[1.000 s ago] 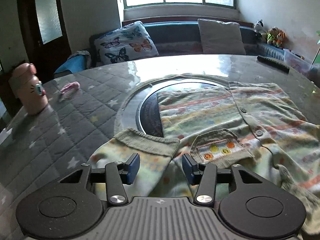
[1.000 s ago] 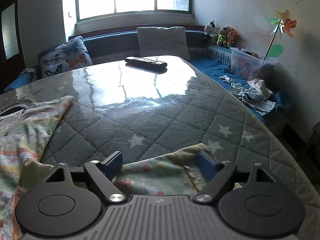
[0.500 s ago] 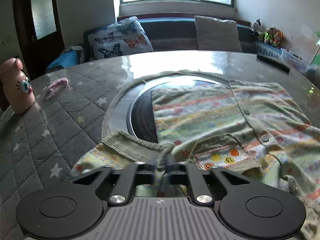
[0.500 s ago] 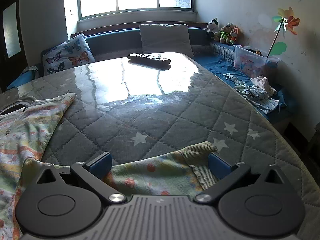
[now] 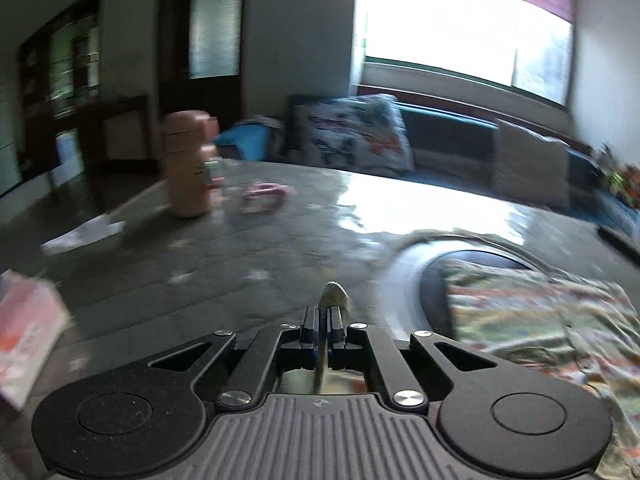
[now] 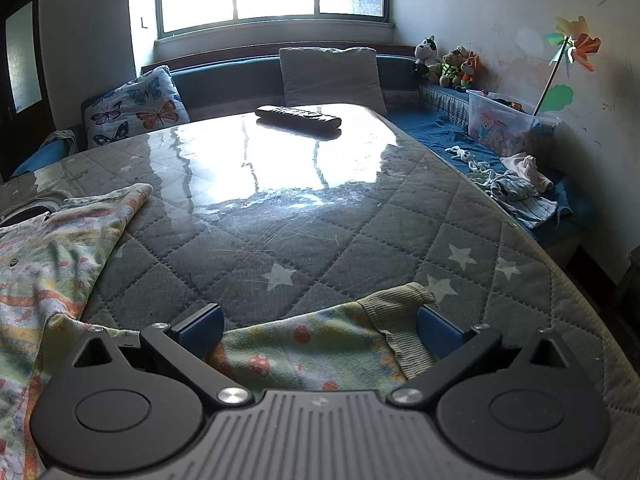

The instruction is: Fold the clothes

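Observation:
A small patterned cardigan (image 5: 532, 316) with stripes, buttons and ribbed cuffs lies spread on the quilted table top (image 6: 320, 248). My left gripper (image 5: 324, 322) is shut on the ribbed cuff (image 5: 335, 294) of one sleeve; a pinch of the fabric sticks up between the pads, lifted above the table. The left wrist view is blurred by motion. My right gripper (image 6: 320, 326) stands wide open over the other sleeve (image 6: 308, 346), whose ribbed cuff (image 6: 396, 316) lies flat between the blue pads without being pressed. The cardigan's body (image 6: 60, 248) shows at the left of the right wrist view.
A pink bottle (image 5: 188, 164), a pink ring-shaped thing (image 5: 264, 196) and a white paper (image 5: 84, 232) sit on the table's left part. A pink pack (image 5: 28, 332) is at the near left. A remote (image 6: 298, 116) lies far back. A sofa with cushions (image 6: 328, 76) runs behind.
The left gripper closed on the sleeve cuff, then lifted and swung left with it, rolling as it went. The right gripper opened a little wider and stayed over the other sleeve.

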